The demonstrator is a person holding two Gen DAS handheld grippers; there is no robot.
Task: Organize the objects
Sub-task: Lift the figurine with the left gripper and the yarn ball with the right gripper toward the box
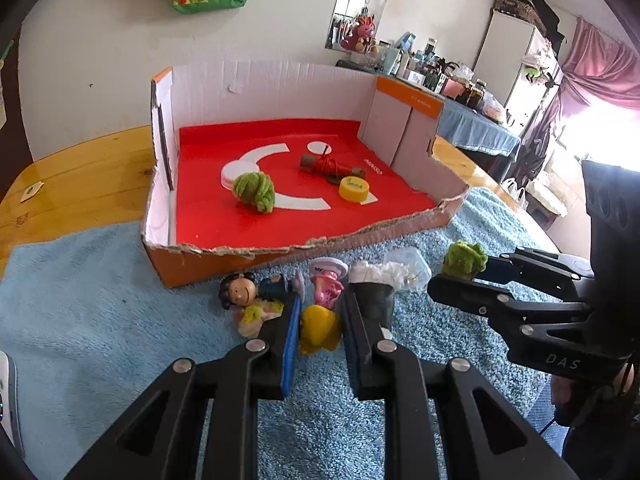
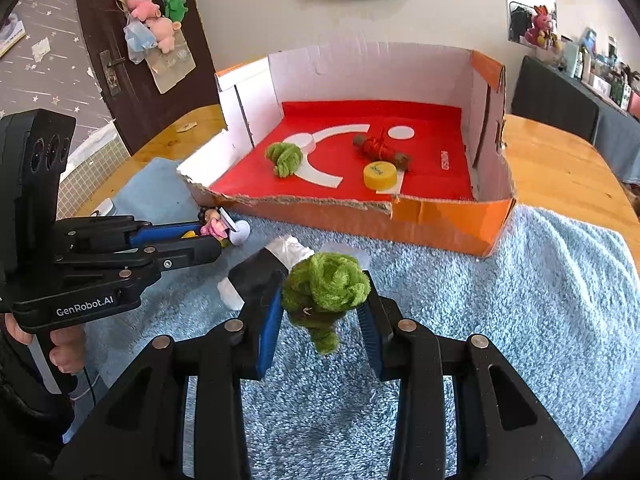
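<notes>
While the left claw (image 1: 320,332) clamps a yellow toy (image 1: 318,330), the right claw (image 2: 324,312) grips green yarn (image 2: 326,284) — both above the blue towel (image 2: 520,300).

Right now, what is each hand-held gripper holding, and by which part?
Left hand-held gripper: a small yellow toy, pinched at its sides. Right hand-held gripper: a green yarn knot, clamped across its lower middle.

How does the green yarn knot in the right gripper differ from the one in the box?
The held knot is clamped between the right gripper pads, above the blue towel; the boxed knot lies loose on the box floor. The held one has a tail hanging down; the boxed one sits partly on a white disc. The held one looks darker green. Both are fuzzy green yarn bundles of similar build.
</notes>
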